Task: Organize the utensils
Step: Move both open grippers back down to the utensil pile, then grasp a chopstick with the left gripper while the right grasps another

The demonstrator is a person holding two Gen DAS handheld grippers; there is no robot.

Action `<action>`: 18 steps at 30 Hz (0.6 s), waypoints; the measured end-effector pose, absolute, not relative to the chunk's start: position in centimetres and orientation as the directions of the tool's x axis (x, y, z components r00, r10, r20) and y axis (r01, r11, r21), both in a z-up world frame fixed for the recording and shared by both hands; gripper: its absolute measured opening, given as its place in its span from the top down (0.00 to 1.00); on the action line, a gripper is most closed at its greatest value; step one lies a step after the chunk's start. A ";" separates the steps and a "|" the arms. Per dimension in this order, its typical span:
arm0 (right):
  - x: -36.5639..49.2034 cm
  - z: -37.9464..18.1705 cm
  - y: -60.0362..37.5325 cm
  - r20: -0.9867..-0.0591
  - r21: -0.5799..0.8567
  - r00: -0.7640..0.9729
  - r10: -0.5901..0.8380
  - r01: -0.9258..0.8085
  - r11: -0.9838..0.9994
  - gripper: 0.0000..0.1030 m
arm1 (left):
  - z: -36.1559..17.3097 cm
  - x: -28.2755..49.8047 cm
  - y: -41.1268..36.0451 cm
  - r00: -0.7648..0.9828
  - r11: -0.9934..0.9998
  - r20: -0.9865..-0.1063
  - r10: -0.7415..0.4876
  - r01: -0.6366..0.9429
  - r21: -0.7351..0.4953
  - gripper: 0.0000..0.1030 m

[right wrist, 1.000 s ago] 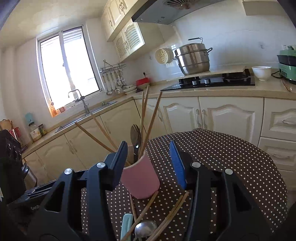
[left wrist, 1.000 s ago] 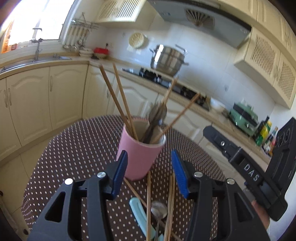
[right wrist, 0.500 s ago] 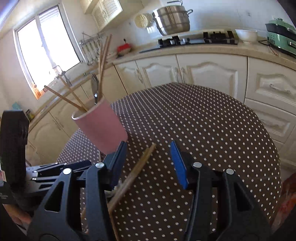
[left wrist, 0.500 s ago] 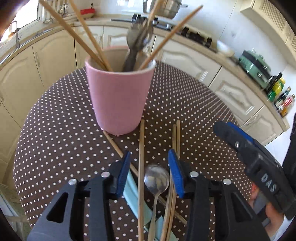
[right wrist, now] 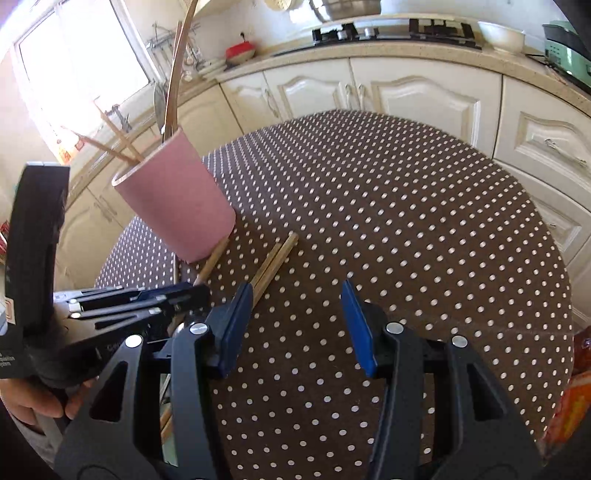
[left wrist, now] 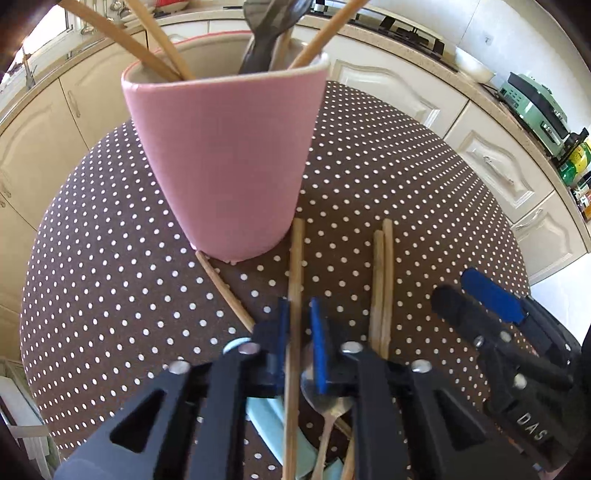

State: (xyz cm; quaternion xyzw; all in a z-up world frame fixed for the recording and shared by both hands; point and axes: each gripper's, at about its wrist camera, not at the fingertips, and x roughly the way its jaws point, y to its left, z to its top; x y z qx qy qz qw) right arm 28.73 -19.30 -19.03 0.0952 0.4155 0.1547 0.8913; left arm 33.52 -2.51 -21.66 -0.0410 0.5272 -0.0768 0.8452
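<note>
A pink cup [left wrist: 225, 162] stands on the dotted table and holds several chopsticks and dark spoons. My left gripper [left wrist: 297, 332] has its blue pads narrowed around one wooden chopstick [left wrist: 295, 266] that lies on the table in front of the cup. A pair of chopsticks [left wrist: 382, 280] lies to its right, another chopstick [left wrist: 221, 284] to its left, and a metal spoon [left wrist: 327, 406] and a pale blue utensil [left wrist: 266, 417] lie under the gripper. My right gripper [right wrist: 297, 325] is open and empty above the cloth, right of the cup [right wrist: 177, 206] and the chopstick pair [right wrist: 273, 262].
The round table [right wrist: 406, 221] has a brown cloth with white dots. Cream kitchen cabinets [right wrist: 406, 92] and a counter with a hob [right wrist: 395, 31] curve behind it. A green appliance [left wrist: 532, 99] and bottles [left wrist: 576, 162] stand at the right.
Both grippers have dropped low over the table. My left gripper has closed from wide open to tight around the single chopstick. My right gripper stays open and has shifted right.
</note>
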 end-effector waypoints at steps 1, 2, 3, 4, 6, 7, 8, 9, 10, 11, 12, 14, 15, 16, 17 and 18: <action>28.8 -19.2 -19.0 -0.718 0.296 0.598 0.357 -0.203 0.933 0.52 | -21.6 33.7 -2.4 0.433 0.984 -0.883 -0.179 0.086 -0.158 0.93; 28.9 -19.4 -18.8 -0.725 0.293 0.588 0.359 -0.209 0.933 0.52 | -21.6 33.5 -2.3 0.442 0.982 -0.877 -0.188 0.087 -0.167 0.94; 28.9 -19.7 -18.4 -0.731 0.288 0.580 0.360 -0.216 0.933 0.52 | -21.2 33.3 -2.1 0.452 0.981 -0.871 -0.194 0.088 -0.173 0.94; 28.9 -19.9 -18.0 -0.738 0.281 0.573 0.357 -0.221 0.934 0.52 | -21.1 33.1 -2.1 0.463 0.980 -0.863 -0.200 0.088 -0.180 0.94; 28.9 -20.4 -17.2 -0.752 0.259 0.562 0.344 -0.229 0.938 0.52 | -20.6 32.4 -1.0 0.477 0.978 -0.854 -0.209 0.090 -0.189 0.94; 28.8 -20.5 -16.9 -0.754 0.247 0.564 0.336 -0.230 0.941 0.51 | -20.5 32.1 -1.0 0.482 0.978 -0.851 -0.208 0.093 -0.186 0.94; 28.6 -20.5 -16.6 -0.755 0.230 0.569 0.325 -0.234 0.945 0.50 | -20.2 32.1 -0.9 0.487 0.979 -0.849 -0.205 0.097 -0.181 0.94; 28.6 -20.5 -16.2 -0.760 0.210 0.571 0.311 -0.238 0.948 0.50 | -20.1 31.8 -0.7 0.491 0.979 -0.846 -0.206 0.101 -0.180 0.94; 28.6 -20.5 -15.9 -0.763 0.196 0.571 0.303 -0.242 0.950 0.49 | -20.0 31.7 -0.6 0.494 0.978 -0.844 -0.208 0.099 -0.183 0.94; 28.6 -20.6 -15.6 -0.766 0.184 0.572 0.295 -0.245 0.952 0.48 | -19.9 31.5 -0.4 0.495 0.977 -0.843 -0.211 0.096 -0.189 0.94; 28.5 -20.5 -15.4 -0.768 0.175 0.572 0.288 -0.246 0.953 0.48 | -19.8 31.3 -0.3 0.495 0.977 -0.842 -0.215 0.096 -0.193 0.94; 28.3 -20.9 -14.7 -0.772 0.157 0.572 0.276 -0.249 0.956 0.48 | -19.7 30.9 -0.2 0.497 0.977 -0.842 -0.211 0.092 -0.190 0.94; 28.2 -20.9 -14.5 -0.773 0.143 0.575 0.268 -0.254 0.957 0.48 | -19.7 30.8 -0.2 0.497 0.978 -0.842 -0.210 0.092 -0.189 0.94; 28.1 -20.9 -14.3 -0.775 0.136 0.574 0.266 -0.260 0.956 0.48 | -19.7 30.7 -0.2 0.498 0.977 -0.841 -0.211 0.092 -0.191 0.94; 27.9 -20.9 -14.2 -0.776 0.130 0.573 0.265 -0.266 0.955 0.48 | -19.6 30.6 -0.4 0.498 0.977 -0.841 -0.212 0.090 -0.192 0.94; 27.8 -21.0 -14.1 -0.777 0.123 0.574 0.260 -0.267 0.956 0.48 | -19.6 30.1 0.0 0.498 0.977 -0.840 -0.212 0.090 -0.194 0.94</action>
